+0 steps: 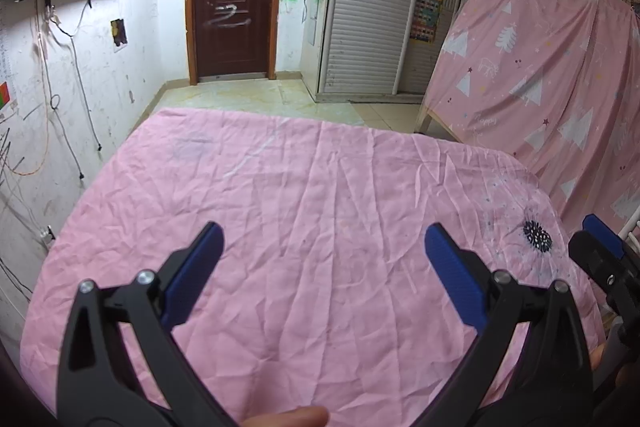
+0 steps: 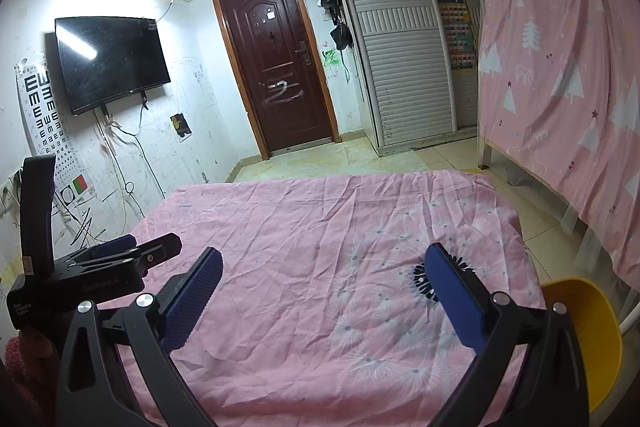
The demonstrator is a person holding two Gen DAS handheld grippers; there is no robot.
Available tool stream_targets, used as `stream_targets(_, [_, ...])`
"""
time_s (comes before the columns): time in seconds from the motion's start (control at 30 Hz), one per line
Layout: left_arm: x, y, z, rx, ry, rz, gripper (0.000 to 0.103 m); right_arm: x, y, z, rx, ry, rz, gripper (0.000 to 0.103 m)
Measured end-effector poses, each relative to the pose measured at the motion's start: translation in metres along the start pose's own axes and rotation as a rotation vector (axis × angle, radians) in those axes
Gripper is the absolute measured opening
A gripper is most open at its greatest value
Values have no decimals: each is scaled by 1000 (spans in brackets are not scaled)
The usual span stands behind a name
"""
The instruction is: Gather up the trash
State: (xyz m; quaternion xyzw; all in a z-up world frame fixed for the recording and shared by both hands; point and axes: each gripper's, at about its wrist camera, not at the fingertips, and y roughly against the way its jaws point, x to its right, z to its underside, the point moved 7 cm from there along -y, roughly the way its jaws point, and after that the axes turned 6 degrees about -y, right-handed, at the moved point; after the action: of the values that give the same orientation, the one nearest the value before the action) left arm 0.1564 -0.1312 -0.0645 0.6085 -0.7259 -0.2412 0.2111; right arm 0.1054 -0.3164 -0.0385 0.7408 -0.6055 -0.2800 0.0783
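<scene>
My left gripper (image 1: 324, 239) is open and empty, held above a table covered with a wrinkled pink cloth (image 1: 300, 195). My right gripper (image 2: 324, 263) is open and empty above the same cloth (image 2: 320, 227), near its dark dandelion print (image 2: 424, 279). Each gripper shows at the edge of the other's view: the right one (image 1: 604, 251) at the far right, the left one (image 2: 120, 255) at the left. No trash shows on the cloth in either view.
A yellow container (image 2: 588, 339) sits off the table's right edge. A pink tree-print curtain (image 2: 560, 75) hangs on the right. Beyond the table are a tiled floor, a brown door (image 2: 276, 71), white slatted wardrobes (image 2: 404, 67) and a wall TV (image 2: 108, 63).
</scene>
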Motion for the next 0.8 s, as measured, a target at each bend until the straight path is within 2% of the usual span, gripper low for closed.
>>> stream_targets(0.8, [-2,-4,5,-10,10,-4,96,1,1,0,1,-1,2,94])
